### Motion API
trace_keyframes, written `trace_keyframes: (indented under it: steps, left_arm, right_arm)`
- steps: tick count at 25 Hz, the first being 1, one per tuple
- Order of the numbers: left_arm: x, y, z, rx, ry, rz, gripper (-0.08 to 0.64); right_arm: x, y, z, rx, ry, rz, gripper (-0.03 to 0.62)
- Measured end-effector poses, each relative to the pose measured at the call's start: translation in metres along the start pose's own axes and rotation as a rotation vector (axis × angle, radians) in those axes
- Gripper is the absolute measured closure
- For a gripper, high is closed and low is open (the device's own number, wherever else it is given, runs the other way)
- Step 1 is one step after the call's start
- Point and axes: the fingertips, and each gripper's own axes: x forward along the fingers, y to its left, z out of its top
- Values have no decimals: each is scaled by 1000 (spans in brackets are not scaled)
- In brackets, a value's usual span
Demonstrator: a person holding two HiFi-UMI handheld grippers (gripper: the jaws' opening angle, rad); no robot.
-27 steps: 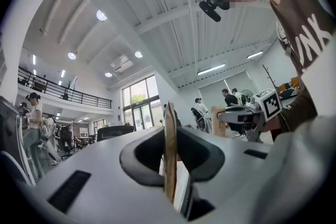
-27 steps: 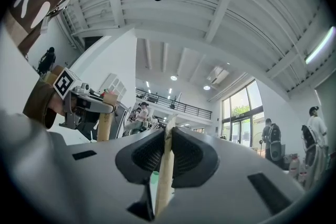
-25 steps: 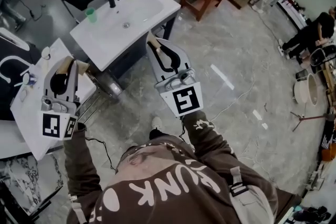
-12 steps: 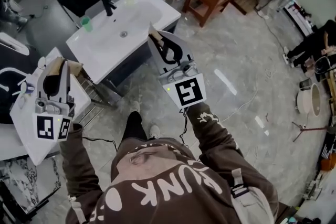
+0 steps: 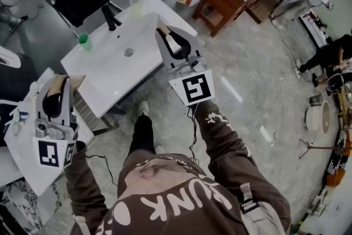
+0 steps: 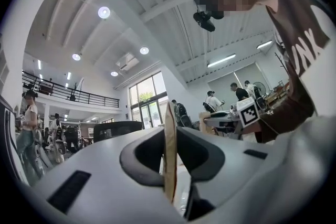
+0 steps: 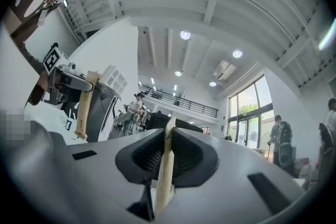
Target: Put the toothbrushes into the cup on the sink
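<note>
Left tool (image 5: 65, 80) and right tool (image 5: 160, 28), both closed, empty. Advisably, open one before reaching; green cup (image 5: 83, 39) stands at the sink's (image 5: 104, 66) rear edge.

Both arms are extending forward from the torso, in brown sleeves. The left arm (image 5: 82, 184) is bending at the elbow and carrying the left gripper (image 5: 66, 81) close in, tips pointing away from the body. Its jaws are pressing flat together with nothing between them. The right arm (image 5: 225, 140) is reaching further out, putting the right gripper (image 5: 160, 27) ahead and to the right of the left one. Its jaws are also closing pad on pad, empty.
</note>
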Motion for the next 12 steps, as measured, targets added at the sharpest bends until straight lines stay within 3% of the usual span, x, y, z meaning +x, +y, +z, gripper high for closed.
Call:
trace_keyframes:
  steps: [12]
  left_arm:
    - [153,139,-113,-67,74,32,495]
  right_arm:
    - [229,-82,-139,22,50,43,537]
